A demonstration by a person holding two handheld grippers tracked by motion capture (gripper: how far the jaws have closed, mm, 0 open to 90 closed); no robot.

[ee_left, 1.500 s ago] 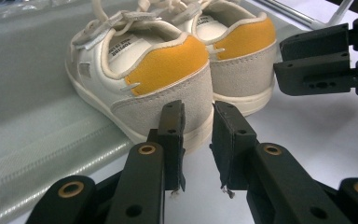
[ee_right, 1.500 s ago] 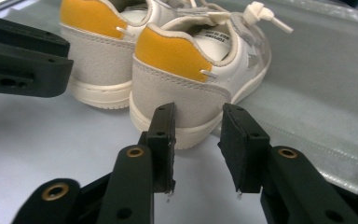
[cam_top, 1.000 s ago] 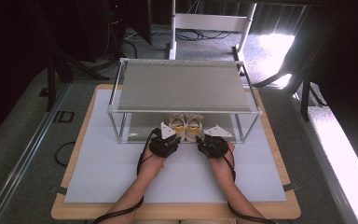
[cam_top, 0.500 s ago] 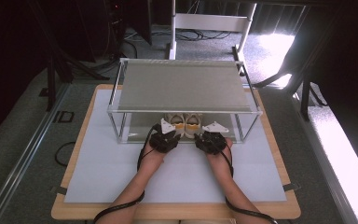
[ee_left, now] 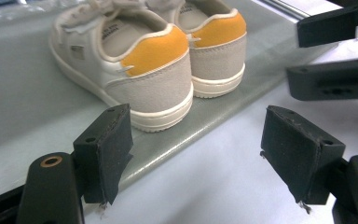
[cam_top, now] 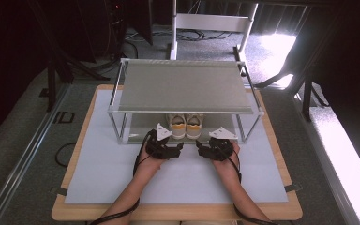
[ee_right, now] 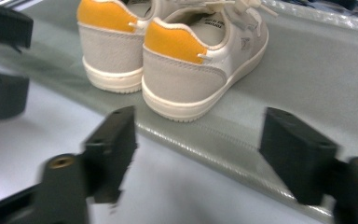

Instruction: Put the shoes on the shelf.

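Two small white-and-grey sneakers with orange heel tabs (cam_top: 185,125) are sitting side by side on the lower grey shelf of a metal-framed two-tier rack (cam_top: 122,111), heels facing the person — so the placing looks done, as far as the views tell. What seems left is only drawing the hands back from the rack.

Both tools are resting free of the shoes. The left gripper (cam_top: 180,146) has just been opening its jaws, and in the left gripper view they are standing wide apart with nothing between them but pale sheet and shelf edge. The right gripper (cam_top: 198,144) has likewise just been opening, its blocky black jaws gaping and empty, the nearest heel just beyond them.

The sneakers (ee_left: 154,65) are showing smooth white leather sides, a suede-like grey band round each heel, thick cream rubber soles and laces at the far end. The shelf surface is looking matte and faintly textured, with a rounded front lip. The rack is standing on a pale sheet (cam_top: 98,178) covering a wooden bench (cam_top: 293,206) — flat, plain, rounded at the corners.
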